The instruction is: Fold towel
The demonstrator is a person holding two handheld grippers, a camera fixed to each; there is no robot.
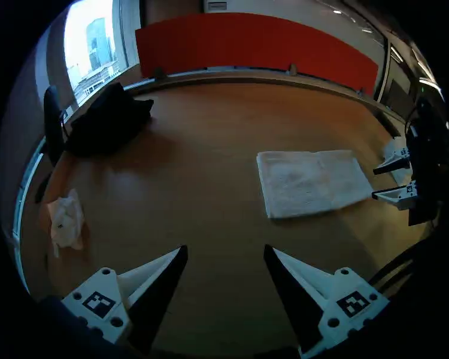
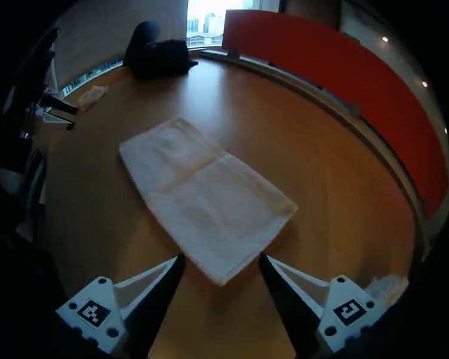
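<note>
My right gripper (image 2: 221,257) is hovering open at the near corner of the towel (image 2: 200,191) lying flat on the table (image 2: 320,149), left gripper (image 1: 224,248) open well aside, and I'm risking pinching one layer and dragging it askew.

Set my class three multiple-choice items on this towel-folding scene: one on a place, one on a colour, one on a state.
1. Where is the black bag?
A) on the floor
B) at the far edge of the table, near the window
C) in a gripper

2. What colour is the panel behind the table?
A) red
B) green
C) blue

3. How does the right gripper stand by the towel?
A) shut on it
B) open
C) shut, empty

Answers:
1 B, the bag lies on the wood by the window.
2 A, the panel is plainly red.
3 B, its fingers stand apart at the towel's near corner.
</note>
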